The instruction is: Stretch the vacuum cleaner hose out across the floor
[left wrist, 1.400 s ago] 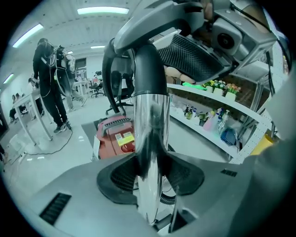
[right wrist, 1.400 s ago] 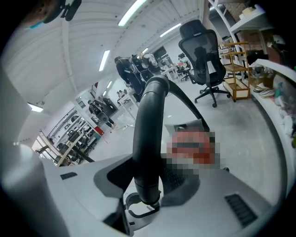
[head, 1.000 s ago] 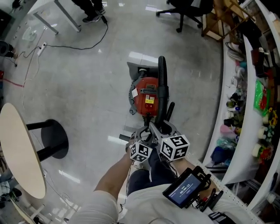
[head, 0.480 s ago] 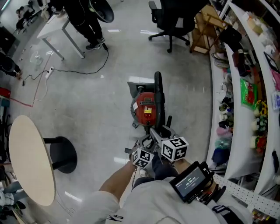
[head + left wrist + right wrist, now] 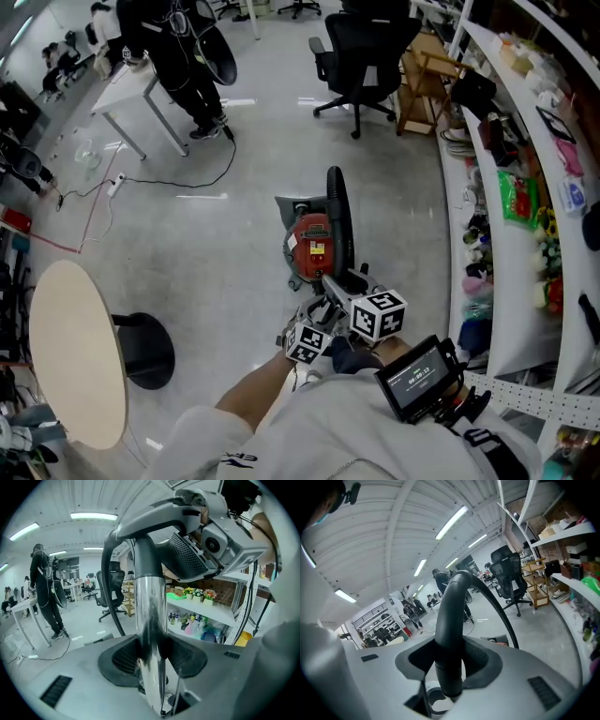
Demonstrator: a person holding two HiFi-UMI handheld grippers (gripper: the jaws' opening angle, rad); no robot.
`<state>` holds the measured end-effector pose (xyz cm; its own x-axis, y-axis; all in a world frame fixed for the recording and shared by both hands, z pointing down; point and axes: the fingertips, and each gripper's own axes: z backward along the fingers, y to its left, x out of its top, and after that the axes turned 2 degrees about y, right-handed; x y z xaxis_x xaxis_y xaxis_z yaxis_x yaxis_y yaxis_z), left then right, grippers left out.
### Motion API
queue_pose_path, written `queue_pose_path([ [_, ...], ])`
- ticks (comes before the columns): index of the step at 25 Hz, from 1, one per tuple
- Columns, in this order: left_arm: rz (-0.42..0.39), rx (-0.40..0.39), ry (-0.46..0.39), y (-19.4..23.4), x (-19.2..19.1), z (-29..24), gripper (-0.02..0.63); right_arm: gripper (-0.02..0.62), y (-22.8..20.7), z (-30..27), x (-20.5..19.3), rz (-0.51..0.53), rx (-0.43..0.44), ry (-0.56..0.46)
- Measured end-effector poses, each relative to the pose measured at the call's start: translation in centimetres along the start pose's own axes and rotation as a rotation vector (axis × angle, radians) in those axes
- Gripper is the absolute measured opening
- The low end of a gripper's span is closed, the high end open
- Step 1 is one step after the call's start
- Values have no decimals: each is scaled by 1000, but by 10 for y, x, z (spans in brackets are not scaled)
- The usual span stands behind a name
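Observation:
A red canister vacuum cleaner (image 5: 311, 246) stands on the grey floor in the head view, with its black hose (image 5: 336, 208) arching up from it toward me. Both grippers meet just below it. My left gripper (image 5: 319, 305) is shut on the chrome wand tube (image 5: 149, 620), which stands upright between its pads. My right gripper (image 5: 352, 284) is shut on the hose's black curved handle (image 5: 451, 630). In the left gripper view the right gripper (image 5: 220, 541) shows at the upper right, on the handle's bend, and the hose (image 5: 109, 588) hangs down beyond.
White shelves (image 5: 511, 197) full of small goods curve along the right. A round beige table (image 5: 75, 352) on a black base is at the left. A black office chair (image 5: 356, 56), a white desk (image 5: 131, 89), a standing person (image 5: 187, 56) and a floor cable (image 5: 178, 178) lie farther off.
Both grippers have risen with the wand and the handle. The head view has tilted up, so the vacuum cleaner looks smaller and more of the room shows.

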<state>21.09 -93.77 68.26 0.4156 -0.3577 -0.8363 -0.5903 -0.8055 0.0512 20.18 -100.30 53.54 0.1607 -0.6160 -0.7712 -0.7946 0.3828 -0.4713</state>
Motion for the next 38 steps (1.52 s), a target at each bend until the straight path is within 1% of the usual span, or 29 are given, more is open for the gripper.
queue_pose_path([
  [4,-12,-16,-28,-13,12,14,155,156,11,19,6,1,9,-30],
  [9,-47,-27,-66,-23,25,25,155,156,22,39,12,17,10,-72],
  [13,-54,-36,-94,-34,31,37,155,156,35,53,13,34,16,-91],
  [22,-76,-60,-115,-58,19,58,155,156,53,76,-6,38,1,-111],
  [26,-91,-74,-125,-72,13,79,155,156,73,91,-16,41,-16,-127],
  [29,-98,-94,-132,-87,3,96,155,156,89,105,-29,39,-33,-139],
  [32,-115,-107,-132,-102,-4,99,155,156,89,120,-42,34,-46,-149],
  [34,-131,-116,-135,-117,-3,112,155,156,95,133,-51,26,-53,-150],
  [38,-133,-144,-136,-147,-18,134,155,156,112,161,-71,9,-66,-150],
])
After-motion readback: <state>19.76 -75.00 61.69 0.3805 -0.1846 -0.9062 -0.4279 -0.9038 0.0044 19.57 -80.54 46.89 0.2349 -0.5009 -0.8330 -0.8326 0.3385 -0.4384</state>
